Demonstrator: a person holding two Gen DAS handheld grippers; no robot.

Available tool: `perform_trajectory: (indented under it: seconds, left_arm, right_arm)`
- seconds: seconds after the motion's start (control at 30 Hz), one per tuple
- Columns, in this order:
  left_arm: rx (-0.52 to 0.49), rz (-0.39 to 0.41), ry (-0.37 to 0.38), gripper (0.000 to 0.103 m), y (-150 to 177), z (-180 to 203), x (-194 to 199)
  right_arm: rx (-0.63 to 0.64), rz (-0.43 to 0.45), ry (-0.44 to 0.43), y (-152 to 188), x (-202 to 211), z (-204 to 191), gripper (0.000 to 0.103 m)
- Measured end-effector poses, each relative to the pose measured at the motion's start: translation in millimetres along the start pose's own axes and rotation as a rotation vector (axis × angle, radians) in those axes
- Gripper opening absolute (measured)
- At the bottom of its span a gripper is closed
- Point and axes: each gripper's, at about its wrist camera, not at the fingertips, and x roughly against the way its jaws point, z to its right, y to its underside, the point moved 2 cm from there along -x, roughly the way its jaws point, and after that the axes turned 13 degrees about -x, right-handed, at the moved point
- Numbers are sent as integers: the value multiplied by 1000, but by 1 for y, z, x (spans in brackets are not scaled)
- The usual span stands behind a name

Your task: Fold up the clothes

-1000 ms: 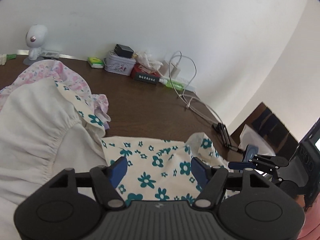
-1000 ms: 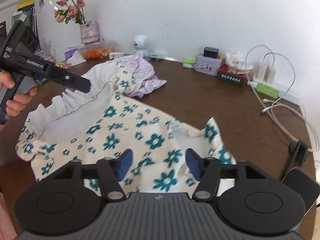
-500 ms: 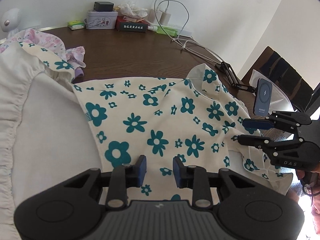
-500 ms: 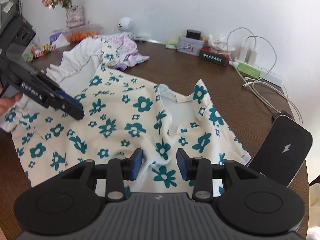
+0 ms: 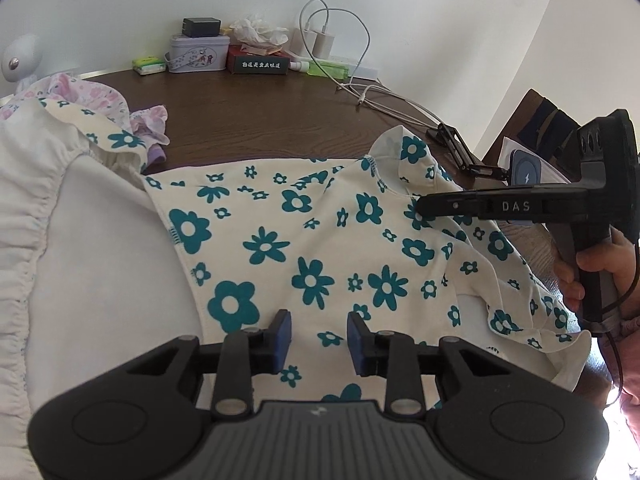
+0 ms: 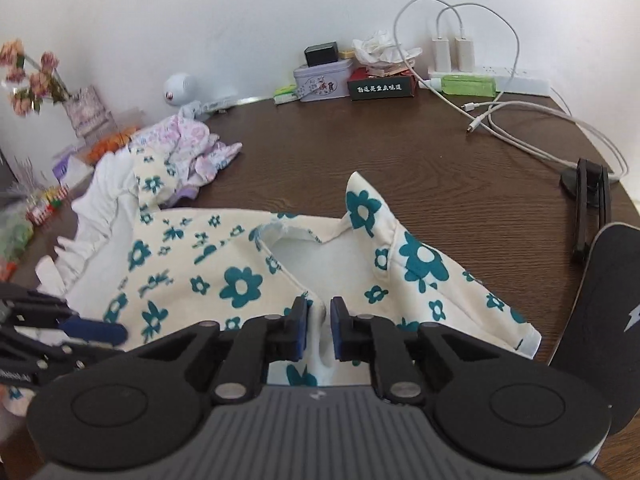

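Observation:
A cream garment with teal flowers (image 5: pixel 312 240) lies spread on the brown table (image 6: pixel 360 152), its neckline (image 6: pixel 296 240) facing the right wrist view. My left gripper (image 5: pixel 319 334) hovers low over the fabric's near edge; its pads stand apart and the cloth between them lies flat. My right gripper (image 6: pixel 319 328) is closing, and a raised fold of the garment just below the neckline is pinched between its pads. From the left wrist view the right gripper (image 5: pixel 420 208) reaches in sideways, held by a hand (image 5: pixel 592 264). White ruffled fabric (image 5: pixel 60 220) spreads to the left.
A pink floral garment (image 6: pixel 188 140) lies crumpled at the back left. Along the wall stand a tin (image 6: pixel 320 80), a dark box (image 6: pixel 380 87), chargers with white cables (image 6: pixel 532 128) and a vase of flowers (image 6: pixel 86 112). A black stand (image 6: pixel 588 200) and a charging pad (image 6: pixel 600 320) sit at the right.
Both grippers came down onto the floral garment. The left jaws narrowed early and then held. The right gripper slid toward the neckline, rolled, and its jaws narrowed onto a fold.

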Motion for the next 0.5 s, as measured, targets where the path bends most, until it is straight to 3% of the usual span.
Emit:
perform_trajectory:
  seconds: [0.03,0.07,0.13,0.3,0.4,0.5]
  left_arm:
    - [-1,2,1,29,0,0,0]
    - [-3,4,2,29,1,0,0]
    - [-6,6,2,29,1,0,1]
    - [-2,13,2,29,2,0,1]
    - [-6,18,3,29,2,1,1]
    - [-7,20,4,29,3,1,2]
  right_arm:
    - [-35,11,-6,-3,3,4,27]
    - [-40,18,14,-6,4,7,29]
    - [-41,23,55,-10,5,10,29]
    - [103,-30,172,-3,-14,-5,28]
    - [149,-16,245,-4,-17,-9,1]
    - [101,14,264,-13,-16,-2,1]
